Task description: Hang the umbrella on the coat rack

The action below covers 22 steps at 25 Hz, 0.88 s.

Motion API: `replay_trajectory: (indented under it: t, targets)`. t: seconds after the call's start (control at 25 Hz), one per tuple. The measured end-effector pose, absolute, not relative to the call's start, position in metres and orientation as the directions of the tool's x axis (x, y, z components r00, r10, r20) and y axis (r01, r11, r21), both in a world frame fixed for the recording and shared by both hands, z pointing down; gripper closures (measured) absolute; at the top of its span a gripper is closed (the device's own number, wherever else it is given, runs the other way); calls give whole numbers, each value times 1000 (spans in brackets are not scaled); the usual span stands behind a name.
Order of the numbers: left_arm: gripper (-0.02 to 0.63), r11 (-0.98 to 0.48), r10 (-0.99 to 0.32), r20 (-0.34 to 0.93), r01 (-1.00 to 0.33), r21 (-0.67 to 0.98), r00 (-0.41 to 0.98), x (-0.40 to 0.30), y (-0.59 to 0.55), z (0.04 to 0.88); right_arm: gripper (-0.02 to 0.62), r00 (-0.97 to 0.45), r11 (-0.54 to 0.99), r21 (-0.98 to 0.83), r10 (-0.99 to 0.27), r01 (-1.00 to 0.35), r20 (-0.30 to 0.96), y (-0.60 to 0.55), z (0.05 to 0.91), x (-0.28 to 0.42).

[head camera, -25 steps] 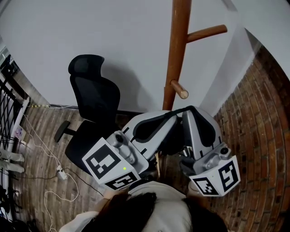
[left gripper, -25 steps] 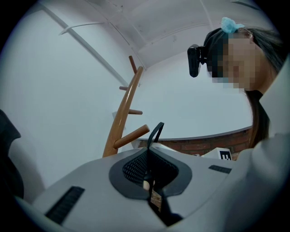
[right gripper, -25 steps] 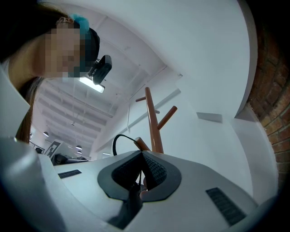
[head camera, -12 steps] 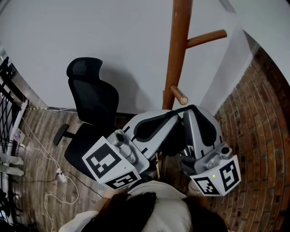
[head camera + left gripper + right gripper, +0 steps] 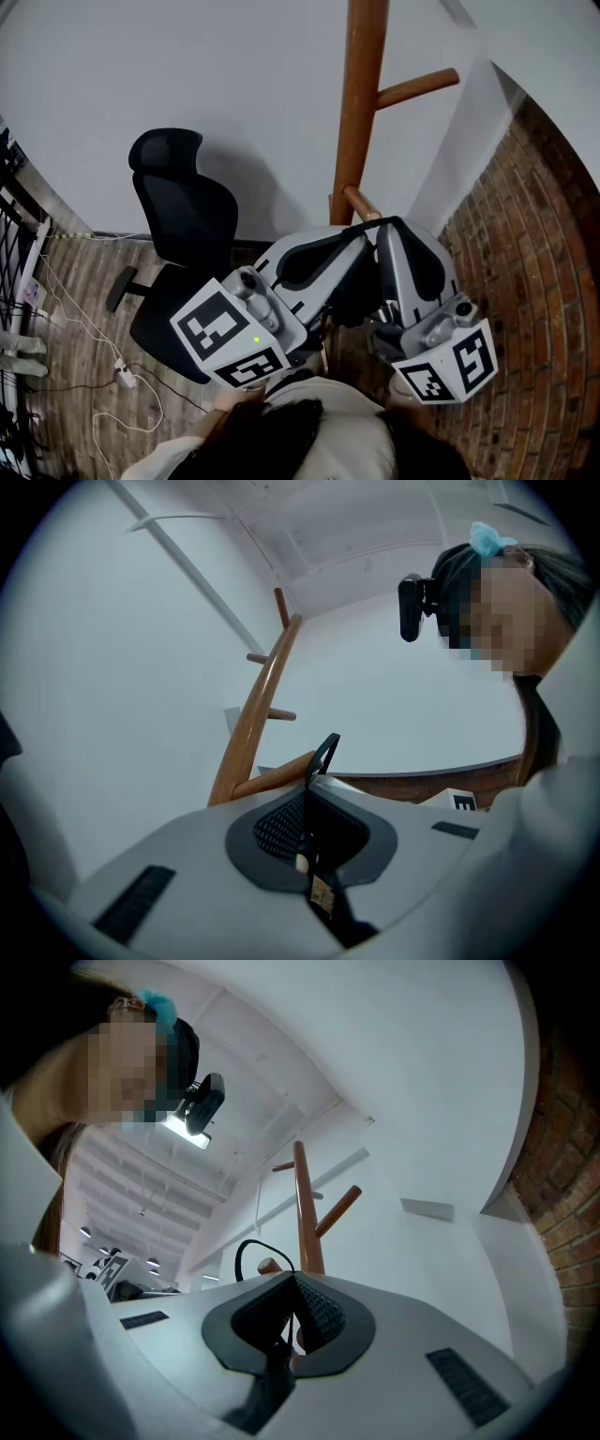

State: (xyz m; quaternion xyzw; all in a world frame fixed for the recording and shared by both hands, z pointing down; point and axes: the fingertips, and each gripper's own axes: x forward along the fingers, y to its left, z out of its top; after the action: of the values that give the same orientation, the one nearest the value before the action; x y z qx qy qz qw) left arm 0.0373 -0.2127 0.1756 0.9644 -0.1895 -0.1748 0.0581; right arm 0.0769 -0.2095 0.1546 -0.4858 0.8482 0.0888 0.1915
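Note:
A wooden coat rack pole [image 5: 356,103] rises by the white wall, with one peg [image 5: 359,202] low and another [image 5: 417,86] higher. My left gripper [image 5: 361,234] and right gripper [image 5: 394,227] meet tip to tip at the low peg. Each is shut on the umbrella's thin black strap [image 5: 377,223], which crosses the peg's outer end. In the left gripper view the strap loop [image 5: 324,752] stands above the left gripper [image 5: 309,785], beside the peg [image 5: 277,775]. In the right gripper view the loop [image 5: 251,1249] arches over the peg end [image 5: 269,1266], left of the right gripper [image 5: 292,1279]. The umbrella itself is hidden under the grippers.
A black office chair [image 5: 183,216] stands left of the rack. Cables and a power strip [image 5: 122,375] lie on the wood floor. A brick wall [image 5: 534,281] closes the right side. A metal rack [image 5: 19,244] sits at the far left.
Both grippers have moved toward the pole with the strap. The low peg's rounded end, visible before, is now covered by the strap and gripper tips.

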Motion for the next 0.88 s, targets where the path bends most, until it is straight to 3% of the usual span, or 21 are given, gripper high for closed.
replay_trajectory:
  t: [0.88]
  targets:
    - [595,-901,-418,-278,-354,251,865,42,-228,190,560,-459,521,-81,-807,-850,-372,-226,168,80]
